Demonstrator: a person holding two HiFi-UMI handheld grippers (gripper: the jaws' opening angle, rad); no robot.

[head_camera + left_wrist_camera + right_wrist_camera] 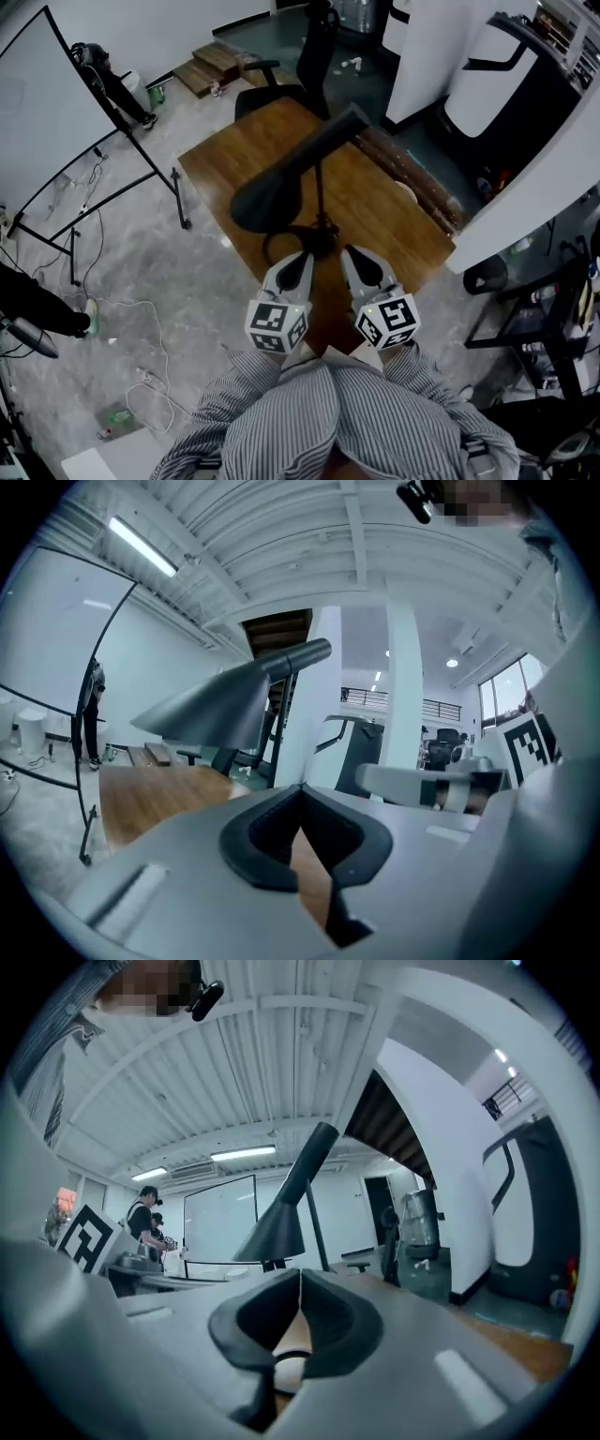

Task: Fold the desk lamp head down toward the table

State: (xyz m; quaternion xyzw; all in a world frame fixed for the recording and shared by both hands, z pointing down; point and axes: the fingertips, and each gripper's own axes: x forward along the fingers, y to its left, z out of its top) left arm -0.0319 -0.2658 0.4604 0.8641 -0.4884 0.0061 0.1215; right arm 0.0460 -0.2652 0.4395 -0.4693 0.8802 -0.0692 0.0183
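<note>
A black desk lamp (298, 187) stands near the middle of a wooden worktop (234, 150). Its cone-shaped head (272, 192) sits atop a thin upright stem (322, 197). The head slopes, with the wide mouth lower toward the near left and the narrow tail pointing up toward the far right. The stem rises from a dark base (314, 242) on the near part of the worktop.

The lamp looks like rigid painted metal, fairly light, and hinged where head meets stem. The smooth cone would probably slip between pads, so the narrow tail or the shade's rim seems the better hold. The base may slide or tip unless the stem is steadied.

The left claw (302, 259) and right claw (352, 255) lie low, just on the near side of the base, one to each side. Both have their jaws pressed together on nothing. Whether either touches the base is unclear. From each claw's own view the head looms above and ahead.

A long dark object (412, 183) runs along the worktop's right edge, too dim to name. A black office chair (305, 61) stands at the far end. A whiteboard on a stand (52, 103) is on the left, with cables (141, 314) trailing over the floor. Nothing blocks the head's path downward.
</note>
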